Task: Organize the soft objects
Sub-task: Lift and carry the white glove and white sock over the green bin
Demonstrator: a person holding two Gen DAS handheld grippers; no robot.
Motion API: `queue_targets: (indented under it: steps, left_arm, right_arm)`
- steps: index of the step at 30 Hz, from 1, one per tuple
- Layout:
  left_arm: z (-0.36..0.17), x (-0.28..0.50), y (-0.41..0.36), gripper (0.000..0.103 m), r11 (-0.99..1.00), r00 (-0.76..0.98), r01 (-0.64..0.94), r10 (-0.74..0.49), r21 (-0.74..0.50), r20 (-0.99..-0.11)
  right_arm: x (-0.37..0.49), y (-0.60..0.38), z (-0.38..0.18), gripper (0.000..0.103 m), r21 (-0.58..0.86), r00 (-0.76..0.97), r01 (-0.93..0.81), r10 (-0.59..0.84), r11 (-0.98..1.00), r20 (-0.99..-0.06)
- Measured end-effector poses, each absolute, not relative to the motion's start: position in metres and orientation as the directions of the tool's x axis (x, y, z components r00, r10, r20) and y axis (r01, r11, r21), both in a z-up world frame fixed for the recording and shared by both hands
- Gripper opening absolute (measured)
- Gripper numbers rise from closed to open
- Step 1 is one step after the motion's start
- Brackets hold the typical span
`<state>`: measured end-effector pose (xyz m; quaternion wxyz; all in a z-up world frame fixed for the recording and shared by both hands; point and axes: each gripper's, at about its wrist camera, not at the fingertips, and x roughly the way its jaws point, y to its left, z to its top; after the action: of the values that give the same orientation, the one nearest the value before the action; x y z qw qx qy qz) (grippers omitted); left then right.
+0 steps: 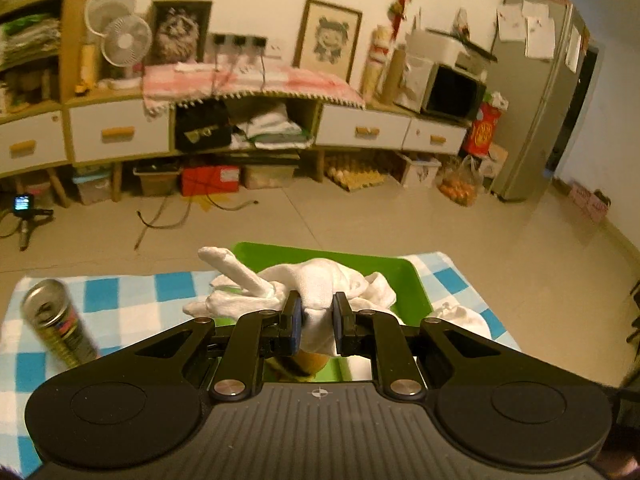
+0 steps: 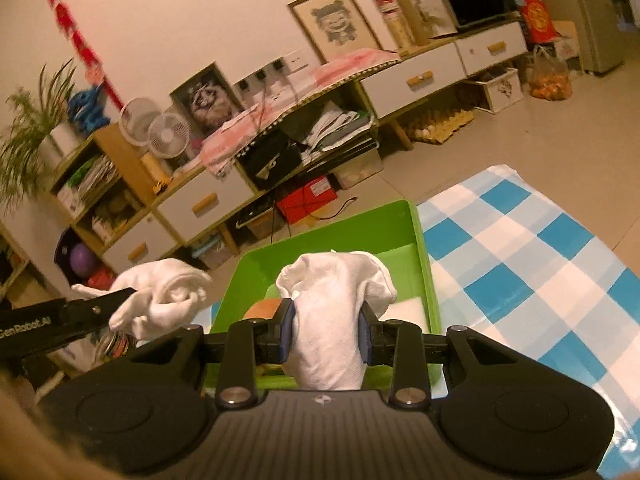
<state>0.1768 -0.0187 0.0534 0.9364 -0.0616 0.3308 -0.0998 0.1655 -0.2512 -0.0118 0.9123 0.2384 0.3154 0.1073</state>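
A home: sideboard (image 1: 120, 132), fridge (image 1: 536, 100), framed pictures (image 1: 328, 40), microwave (image 1: 452, 92).

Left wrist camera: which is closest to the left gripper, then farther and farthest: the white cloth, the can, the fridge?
1. White cloth, pinched in the left gripper.
2. Can, left, on the checked tablecloth.
3. Fridge, far right, across the room.

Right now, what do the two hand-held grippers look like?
Both match: the left hand-held gripper and right hand-held gripper are matte black with ribbed bodies, round side discs, silver pivot bolts, blue finger pads. White "GenRobot.AI" lettering marks the left one.
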Motion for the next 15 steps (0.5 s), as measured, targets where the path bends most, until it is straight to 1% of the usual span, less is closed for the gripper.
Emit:
queue_targets:
  steps: [5, 10, 15]
  left_arm:
    - [0.036, 0.218, -0.029, 0.014, 0.978, 0.710, 0.145, -0.209, -0.150, -0.673]
    - [0.020, 0.253, -0.037, 0.014, 0.984, 0.687, 0.136, -0.179, -0.117, -0.705]
    - [0.007, 0.272, -0.041, 0.015, 0.987, 0.668, 0.138, -0.151, -0.078, -0.729]
  right_arm:
    - [0.185, -0.246, -0.024, 0.002, 0.521, 0.782, -0.023, 0.340, 0.853, -0.522]
    - [0.211, -0.247, -0.032, 0.002, 0.503, 0.788, 0.003, 0.308, 0.864, -0.533]
    - [0.229, -0.250, -0.041, 0.002, 0.488, 0.791, 0.038, 0.272, 0.872, -0.548]
